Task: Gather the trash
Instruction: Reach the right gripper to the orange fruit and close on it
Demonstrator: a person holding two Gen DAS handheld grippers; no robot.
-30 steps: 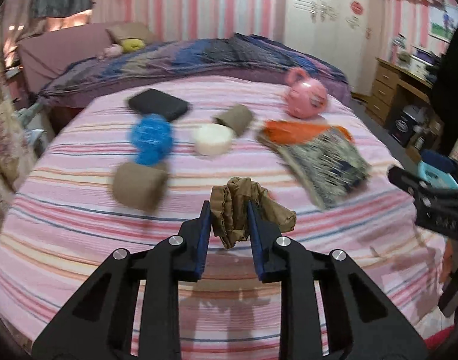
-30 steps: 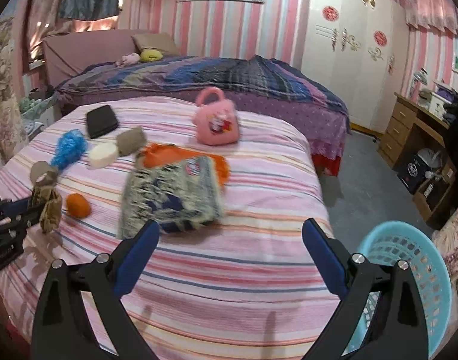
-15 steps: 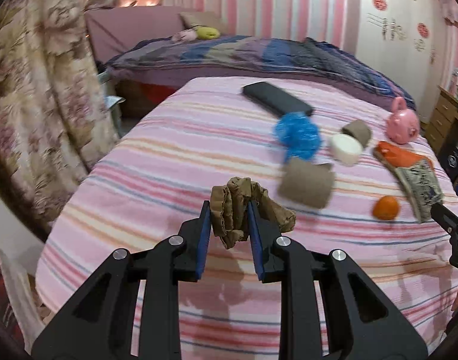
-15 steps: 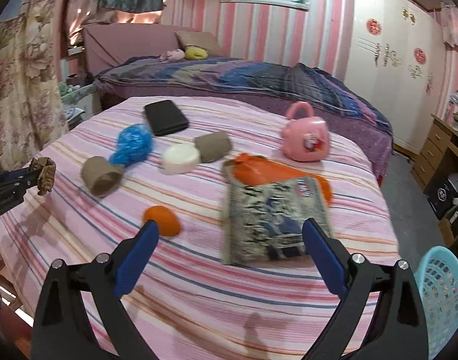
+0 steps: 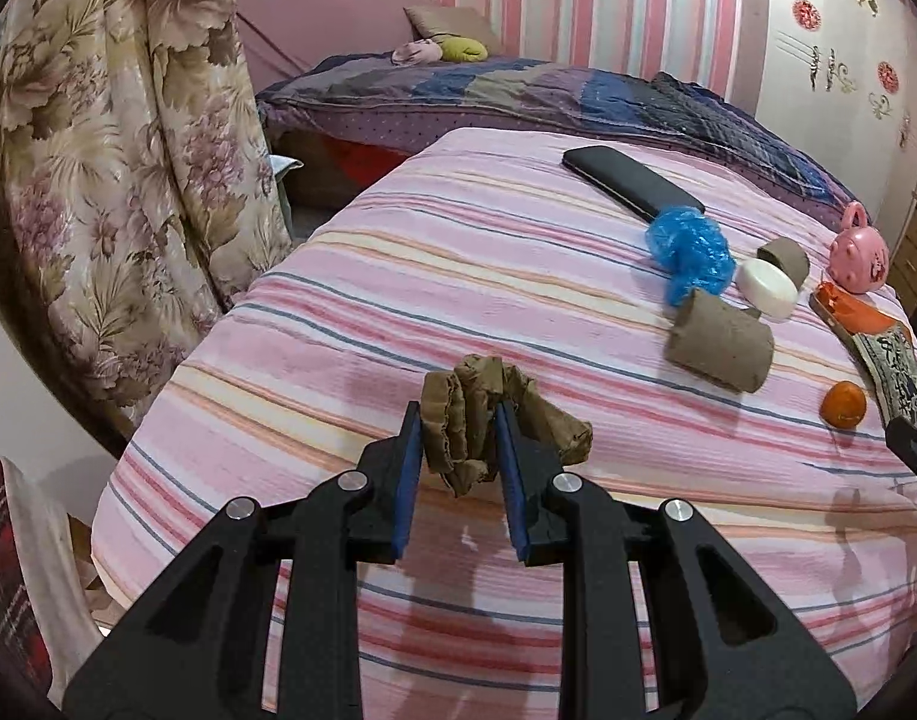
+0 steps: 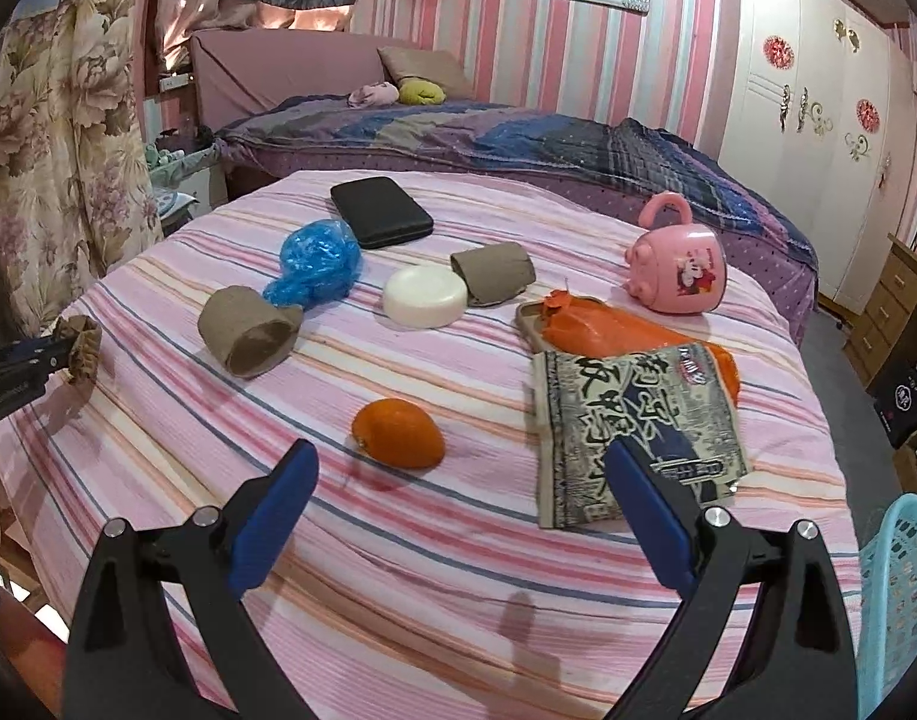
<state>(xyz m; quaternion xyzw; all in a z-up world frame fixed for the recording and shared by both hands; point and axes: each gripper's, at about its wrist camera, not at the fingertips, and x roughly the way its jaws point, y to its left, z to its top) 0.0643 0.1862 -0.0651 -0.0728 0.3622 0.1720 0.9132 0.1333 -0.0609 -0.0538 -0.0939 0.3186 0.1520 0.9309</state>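
Note:
My left gripper [image 5: 458, 426] is shut on a crumpled brown paper wad [image 5: 476, 420] and holds it above the pink striped bed [image 5: 458, 276]; the wad also shows at the left edge of the right wrist view [image 6: 83, 348]. My right gripper [image 6: 458, 480] is open and empty, above the bed just in front of an orange [image 6: 398, 432]. On the bed lie a brown paper roll [image 6: 245, 330], a blue plastic bag [image 6: 314, 264], a second brown roll [image 6: 491, 273], and a printed snack packet [image 6: 632, 420].
A black case [image 6: 380, 219], a white round box [image 6: 425, 297], a pink toy mug [image 6: 677, 270] and an orange pouch [image 6: 614, 333] also lie on the bed. A light blue basket [image 6: 896, 600] stands on the floor at the right. Floral curtains [image 5: 110, 150] hang at the left.
My left gripper has swung left with the paper wad, toward the bed's left side. My right gripper has turned left and come nearer the orange; the basket has slid to the frame edge.

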